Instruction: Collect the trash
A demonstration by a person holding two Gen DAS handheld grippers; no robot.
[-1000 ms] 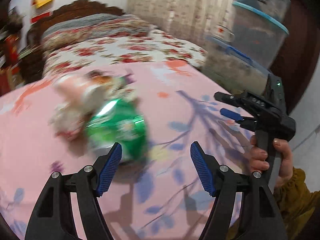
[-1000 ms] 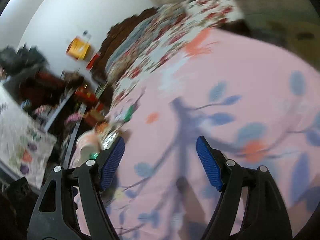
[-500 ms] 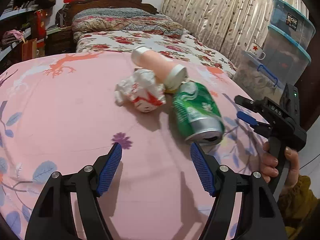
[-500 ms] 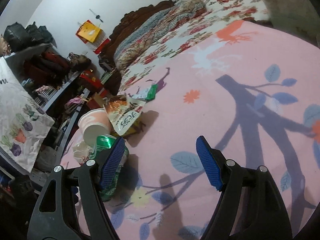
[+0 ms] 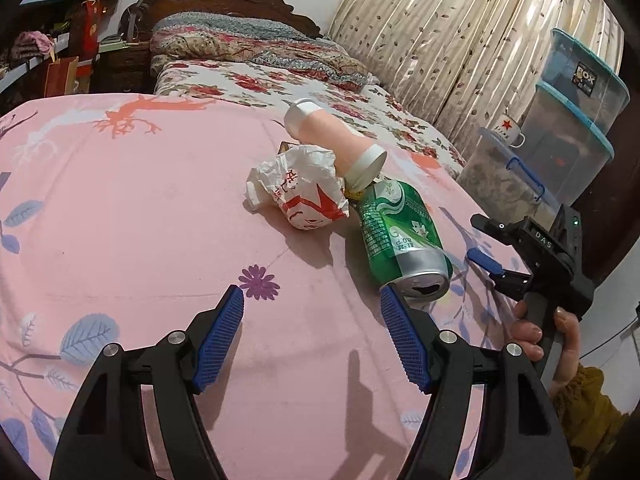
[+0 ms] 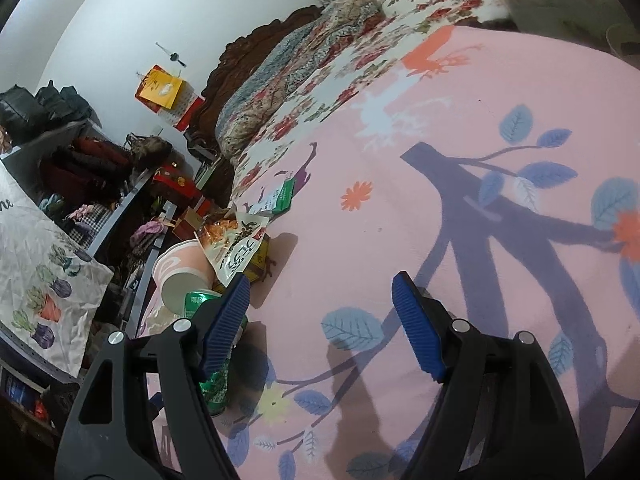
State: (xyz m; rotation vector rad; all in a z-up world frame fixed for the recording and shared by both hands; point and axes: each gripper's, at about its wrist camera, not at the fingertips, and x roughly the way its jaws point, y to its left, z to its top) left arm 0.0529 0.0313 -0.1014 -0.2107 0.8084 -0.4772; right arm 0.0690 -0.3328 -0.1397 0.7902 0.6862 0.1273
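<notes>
So here's where I'm at with the trash pile on the pink leaf-and-flower printed bedspread (image 5: 120, 208), using the green aluminium drink can (image 5: 400, 232) as my reference. From my left gripper (image 5: 312, 340): jaws are wide open with nothing in them, and the can lies on its side just ahead and off to the right, its opened top end touching or nearly touching the tip of my right-hand pad. Its long axis runs away from me toward the rest of the heap, so I'd be pinching across the body, I think. Just beyond the can sits a crumpled white paper wrapper with red print (image 5: 304, 188), and a peach-coloured plastic cup with a white lid (image 5: 332, 140) lies tipped right behind the can's far end. The other gripper, held in a hand (image 5: 548, 340), hovers on the can's far side. From my right gripper (image 6: 320, 320): jaws also spread wide and empty, and the can (image 6: 216, 380) is off to the left, partly hidden behind my left pad, outside the gap. Past it I see the cup (image 6: 180, 276) and a flattened orange-and-white snack bag (image 6: 236, 244). My guess is the left one's nearer for the grab.
</notes>
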